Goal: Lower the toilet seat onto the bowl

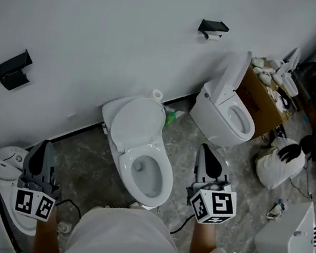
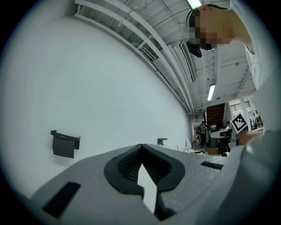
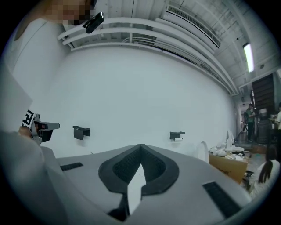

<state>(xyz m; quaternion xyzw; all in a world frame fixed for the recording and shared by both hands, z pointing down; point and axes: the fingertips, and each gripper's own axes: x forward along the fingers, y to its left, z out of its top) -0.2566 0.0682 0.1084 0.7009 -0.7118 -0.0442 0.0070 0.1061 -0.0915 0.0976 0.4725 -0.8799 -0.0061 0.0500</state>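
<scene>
Head view looks down on a white ceramic toilet [image 1: 164, 186] that stands at the far edge of the grey marbled floor [image 1: 79, 163], backed against the plain white wall [image 1: 101, 34]. Its white plastic seat [image 1: 137, 122] is raised and leans toward the wall above the open bowl [image 1: 145, 172] (whether lid and ring are stacked together there I cannot tell). The left tongs [image 1: 41, 148] hover over the floor to the left of the bowl and the right tongs [image 1: 206, 152] to its right, both well apart from the seat. Left gripper view and right gripper view each show the jaws clenched together with nothing between them and only wall beyond.

The lowering has not begun, I judge. To do it well, one pair of tongs should reach the top rim of the raised seat and nudge it forward off the wall. It should then keep against that rim through the whole arc, so the seat settles onto the bowl rather than dropping. Clenched tips will do for a push; a pinch would need them spread first.
</scene>
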